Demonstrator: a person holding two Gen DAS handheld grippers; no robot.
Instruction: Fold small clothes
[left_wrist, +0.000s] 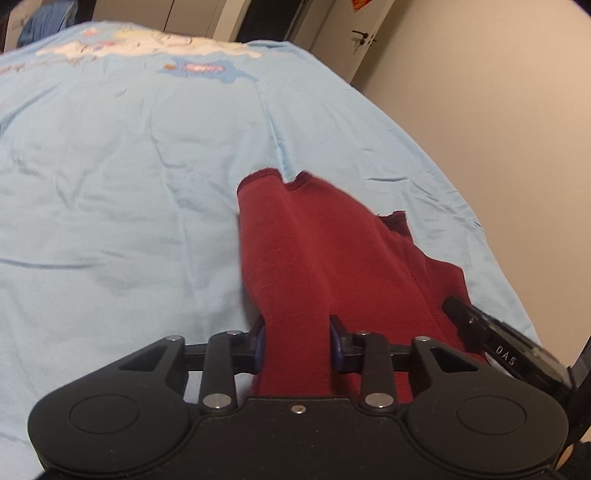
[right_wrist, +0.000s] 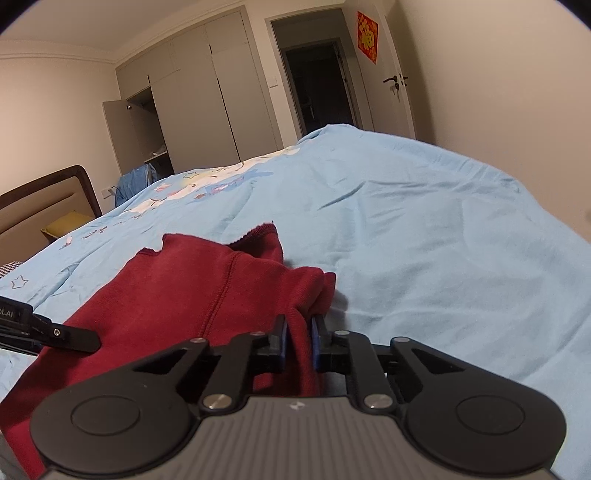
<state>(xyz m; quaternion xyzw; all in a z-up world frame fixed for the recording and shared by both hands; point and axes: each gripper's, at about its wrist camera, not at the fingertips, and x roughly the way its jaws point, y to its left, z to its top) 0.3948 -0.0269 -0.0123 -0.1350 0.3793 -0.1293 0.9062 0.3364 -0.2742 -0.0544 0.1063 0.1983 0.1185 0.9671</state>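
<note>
A dark red knit garment lies on the light blue bed sheet, its far hem resting on the sheet. My left gripper is shut on a thick fold of its near edge. My right gripper is shut on another part of the same red garment, pinching a thin fold. The right gripper's fingers show at the right of the left wrist view. The left gripper's finger shows at the left of the right wrist view. Both hold the near edge lifted.
The bed's right edge runs close to a beige wall. A wooden headboard stands at the left. A wardrobe, a dark doorway and a door stand beyond the bed. A cartoon print covers the far sheet.
</note>
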